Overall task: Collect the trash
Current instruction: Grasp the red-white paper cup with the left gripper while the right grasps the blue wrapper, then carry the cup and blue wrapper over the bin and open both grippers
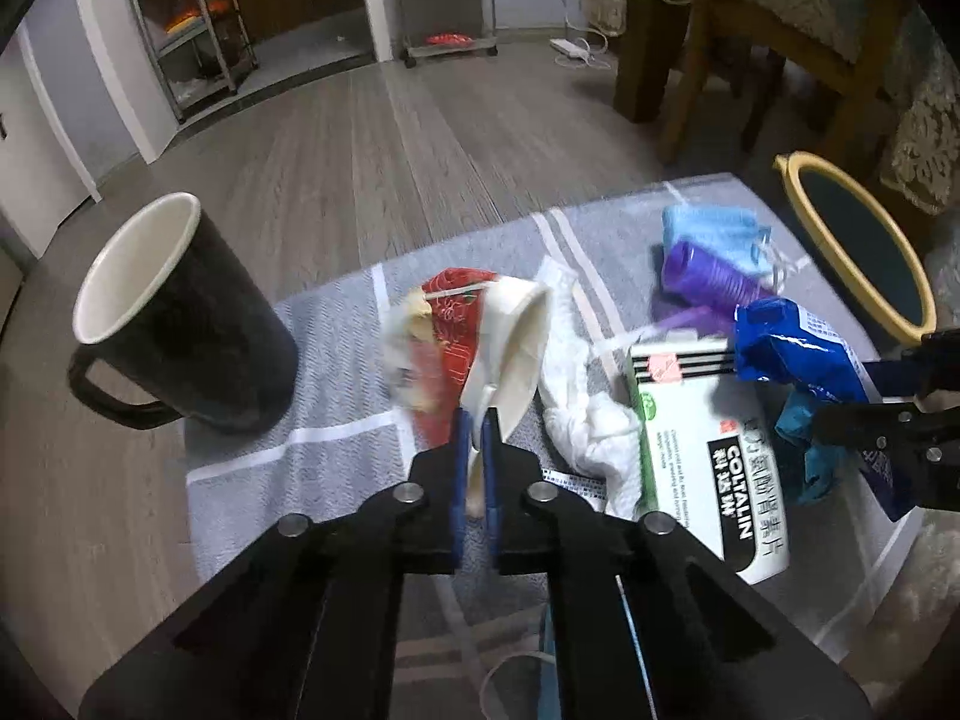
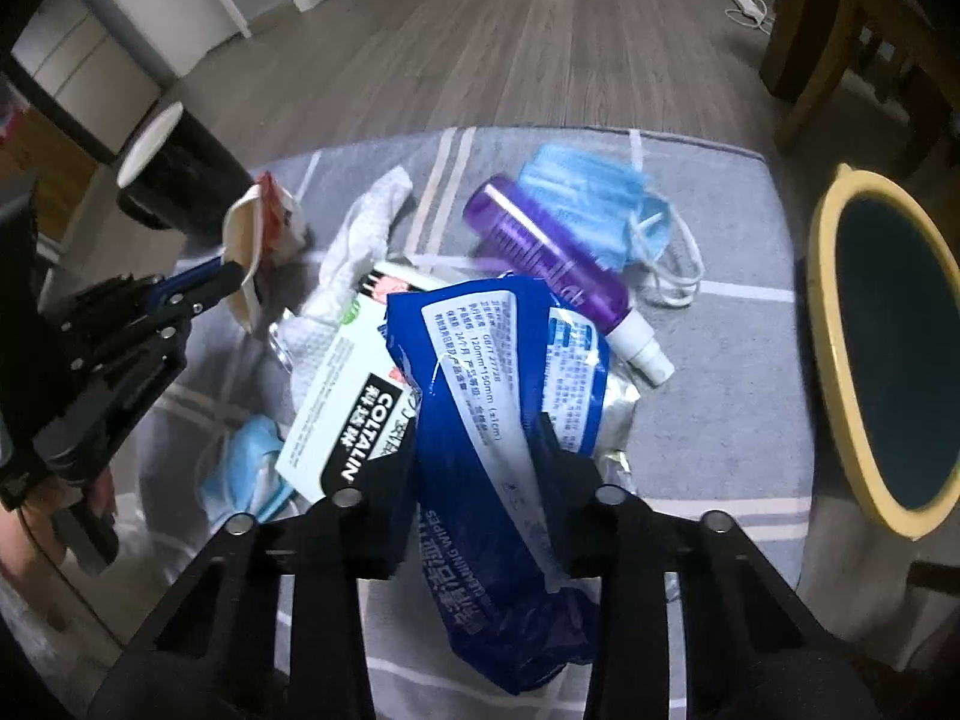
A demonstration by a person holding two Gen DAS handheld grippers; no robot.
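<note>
Since both pieces are headed for the yellow-rimmed bin [image 2: 840, 396], the left claw [image 1: 474, 420] pinches the crushed paper cup's [image 1: 516, 336] rim fully closed. Right claw [image 2: 480, 426] squeezes the blue wipes pack [image 2: 480, 360], the bin just to its right.

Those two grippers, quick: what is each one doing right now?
Left gripper: shut on the crushed paper cup.
Right gripper: shut on the blue wipes pack.
</note>
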